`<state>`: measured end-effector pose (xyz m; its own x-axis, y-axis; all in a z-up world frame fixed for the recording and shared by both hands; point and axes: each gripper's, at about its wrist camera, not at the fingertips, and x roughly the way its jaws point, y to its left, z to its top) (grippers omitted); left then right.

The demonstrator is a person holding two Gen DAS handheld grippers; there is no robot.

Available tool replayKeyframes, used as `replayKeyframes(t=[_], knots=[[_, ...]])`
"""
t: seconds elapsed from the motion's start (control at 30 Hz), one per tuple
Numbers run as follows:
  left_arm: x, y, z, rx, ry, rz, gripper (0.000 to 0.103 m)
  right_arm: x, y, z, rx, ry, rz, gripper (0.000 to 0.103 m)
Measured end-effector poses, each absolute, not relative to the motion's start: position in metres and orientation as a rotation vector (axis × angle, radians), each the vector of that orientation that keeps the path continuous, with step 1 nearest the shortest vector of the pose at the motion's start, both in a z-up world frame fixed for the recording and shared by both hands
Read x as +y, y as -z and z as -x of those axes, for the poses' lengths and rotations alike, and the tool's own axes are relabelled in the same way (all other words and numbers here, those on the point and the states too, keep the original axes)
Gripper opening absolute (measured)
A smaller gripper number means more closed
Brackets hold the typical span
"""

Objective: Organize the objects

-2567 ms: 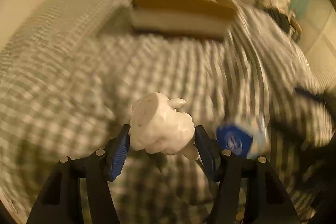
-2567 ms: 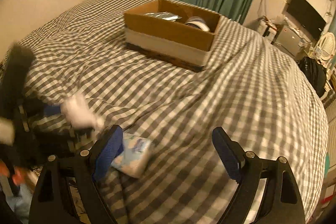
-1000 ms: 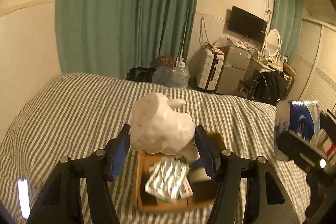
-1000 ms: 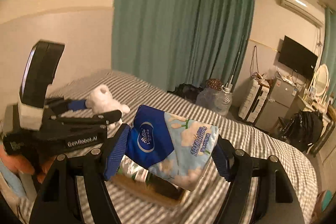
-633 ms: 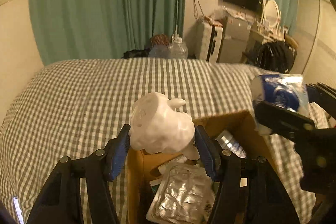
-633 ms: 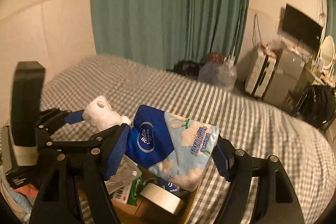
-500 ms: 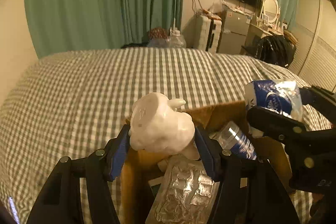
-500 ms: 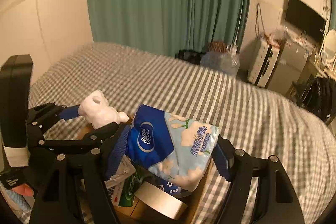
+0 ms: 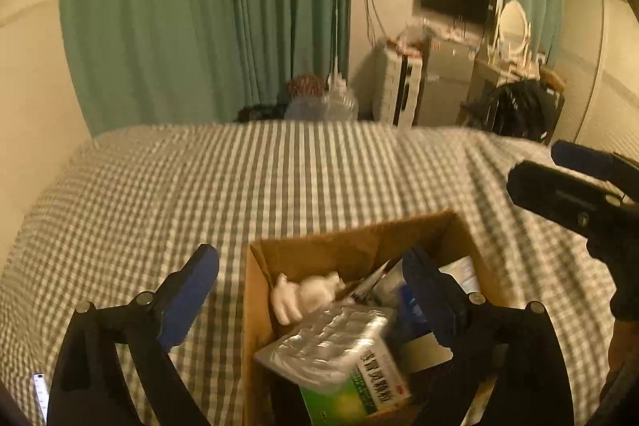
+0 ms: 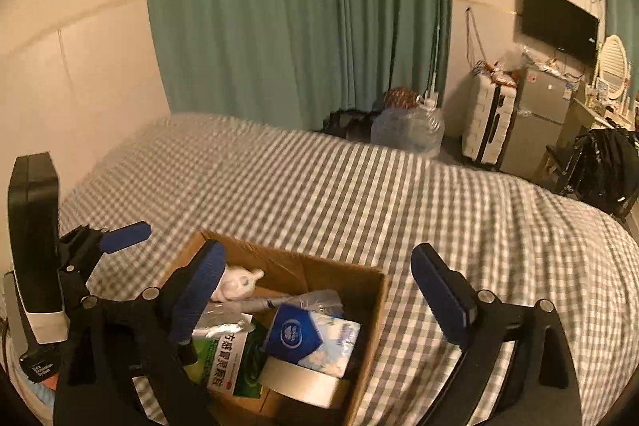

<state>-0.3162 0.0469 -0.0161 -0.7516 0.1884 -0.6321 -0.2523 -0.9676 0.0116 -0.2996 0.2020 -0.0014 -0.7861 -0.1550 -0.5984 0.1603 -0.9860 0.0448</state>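
A brown cardboard box (image 9: 351,238) (image 10: 375,290) stands on the checked bed. Inside lie a white plush toy (image 9: 303,296) (image 10: 237,284), a blue tissue pack (image 10: 309,340), a green medicine pack with a silver blister sheet (image 9: 343,366) (image 10: 225,356) and a roll of tape (image 10: 303,382). My left gripper (image 9: 313,290) is open and empty above the box. My right gripper (image 10: 325,294) is open and empty above the box too. The right gripper also shows in the left wrist view (image 9: 579,194), and the left gripper in the right wrist view (image 10: 116,240).
The grey checked bed cover (image 9: 239,182) spreads around the box. Green curtains (image 10: 299,6), a water jug (image 10: 407,128), a suitcase (image 10: 489,118), a small fridge (image 10: 537,122) and a wall TV (image 10: 559,22) lie beyond the bed.
Both grippers have opened. The plush toy has dropped from the left gripper into the box. The tissue pack has dropped from the right gripper into the box.
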Motion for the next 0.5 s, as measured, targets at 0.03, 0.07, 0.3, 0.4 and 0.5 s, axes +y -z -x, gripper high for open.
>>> replayKeyframes(t=[0.03,0.07,0.3,0.4,0.5], knots=[[0.048,0.004,0.309,0.142,-2.749,0.945,0.096,0.205,-0.008,0.295,0.016,2.832,-0.927,0.095],[0.050,-0.010,0.303,0.144,-2.765,0.916,0.097,0.205,-0.019,0.287,0.025,2.846,-0.902,0.096],[0.046,-0.094,0.237,0.163,-2.835,0.670,0.103,0.208,-0.109,0.212,0.084,2.969,-0.655,0.102],[0.045,-0.118,0.206,0.164,-2.848,0.582,0.103,0.208,-0.142,0.174,0.111,3.020,-0.562,0.102],[0.035,-0.138,0.178,0.142,-2.864,0.493,0.103,0.213,-0.162,0.147,0.122,3.057,-0.504,0.102]])
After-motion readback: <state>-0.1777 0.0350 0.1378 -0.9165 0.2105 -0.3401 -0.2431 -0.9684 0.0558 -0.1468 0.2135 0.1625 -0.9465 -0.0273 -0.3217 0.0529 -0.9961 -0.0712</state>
